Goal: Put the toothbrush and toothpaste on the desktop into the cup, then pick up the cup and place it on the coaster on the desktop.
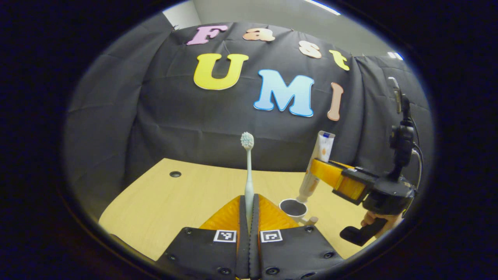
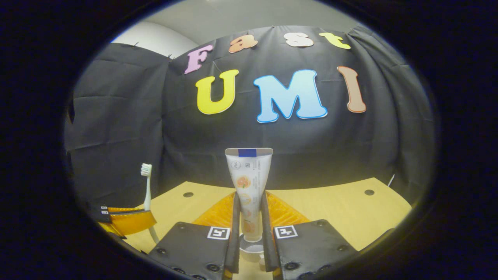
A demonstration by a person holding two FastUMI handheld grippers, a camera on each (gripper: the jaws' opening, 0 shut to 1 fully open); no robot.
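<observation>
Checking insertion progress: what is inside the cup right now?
The cup holds the capped end of the toothpaste tube, gripped by the right gripper. Its interior looks dark; the bottom is not visible.

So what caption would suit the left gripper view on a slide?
Left tongs hold a pale blue toothbrush upright while the right tongs lower a white toothpaste tube into a dark-lined cup.

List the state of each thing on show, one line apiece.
toothbrush: upright, bristles up, clamped in the left gripper.
toothpaste: upright, cap end down, clamped in the right gripper, just above the cup.
cup: standing on the desktop, nothing inside yet.
</observation>
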